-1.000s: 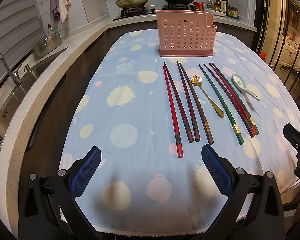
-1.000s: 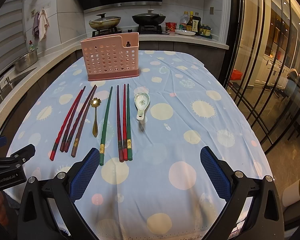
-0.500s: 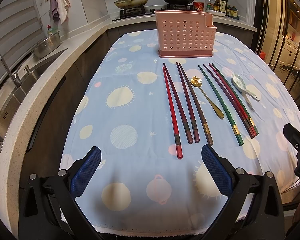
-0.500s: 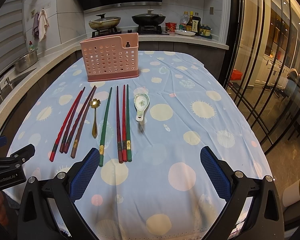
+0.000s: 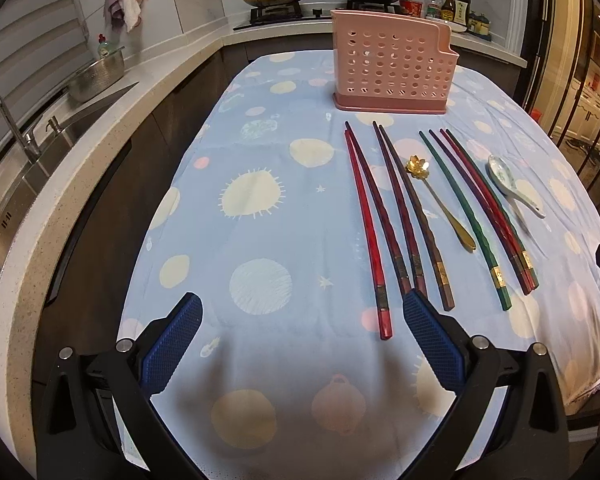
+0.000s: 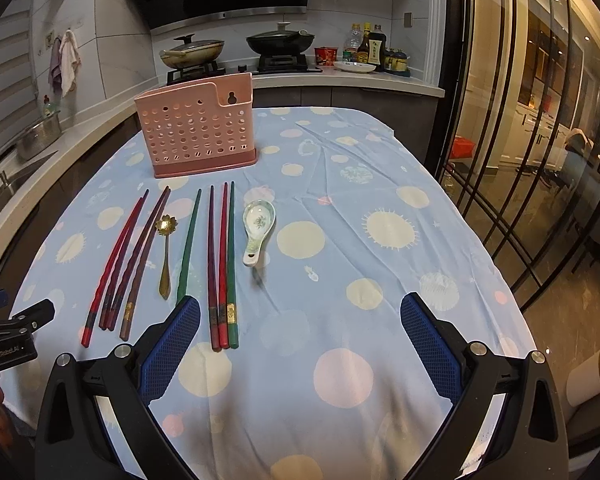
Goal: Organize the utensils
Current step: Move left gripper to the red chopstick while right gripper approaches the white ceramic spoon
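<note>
Everywhere bare tablecloth (image 6: 380,272) around fingers (image 6: 428,336)

Your left hand-held gripper (image 5: 302,346) and right hand-held gripper (image 6: 300,344) each show black angular frames, silver screws and blue cross-hatched finger pads (image 6: 430,346), one body marked "GenRobot.AI".

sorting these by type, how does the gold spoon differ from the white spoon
The gold spoon is slim metal with a small flower-shaped bowl; the white spoon is a broad, short ceramic one with a green pattern. The gold spoon lies among the chopsticks; the white spoon lies at the right end of the row. Both rest flat on the tablecloth, bowls toward the pink holder, untouched by either gripper.
</note>
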`<control>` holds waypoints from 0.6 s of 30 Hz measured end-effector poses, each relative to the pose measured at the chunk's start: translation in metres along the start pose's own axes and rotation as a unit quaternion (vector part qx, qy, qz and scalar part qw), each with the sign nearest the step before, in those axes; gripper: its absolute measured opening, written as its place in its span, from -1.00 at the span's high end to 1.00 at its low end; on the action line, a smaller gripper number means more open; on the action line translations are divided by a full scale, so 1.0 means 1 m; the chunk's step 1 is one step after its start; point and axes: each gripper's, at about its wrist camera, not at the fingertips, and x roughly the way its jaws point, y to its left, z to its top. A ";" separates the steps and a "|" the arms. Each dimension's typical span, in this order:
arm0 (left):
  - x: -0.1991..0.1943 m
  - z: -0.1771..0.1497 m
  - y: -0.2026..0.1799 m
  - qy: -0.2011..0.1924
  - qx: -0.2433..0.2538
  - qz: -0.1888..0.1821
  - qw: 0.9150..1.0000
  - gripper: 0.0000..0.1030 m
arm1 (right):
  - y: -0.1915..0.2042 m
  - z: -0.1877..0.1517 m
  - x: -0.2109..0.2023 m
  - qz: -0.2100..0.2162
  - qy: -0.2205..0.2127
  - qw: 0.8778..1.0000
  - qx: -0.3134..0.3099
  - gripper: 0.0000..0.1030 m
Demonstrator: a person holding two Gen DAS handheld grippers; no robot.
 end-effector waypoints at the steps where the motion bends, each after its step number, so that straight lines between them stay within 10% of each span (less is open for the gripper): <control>1: 0.003 0.001 0.000 0.002 0.002 -0.003 1.000 -0.86 | 0.000 0.001 0.002 0.000 0.000 1.000 -0.001 -0.87; 18: 0.066 0.009 -0.012 0.045 0.014 -0.052 0.998 -0.36 | 0.011 0.035 0.060 0.019 0.006 1.000 -0.002 -0.65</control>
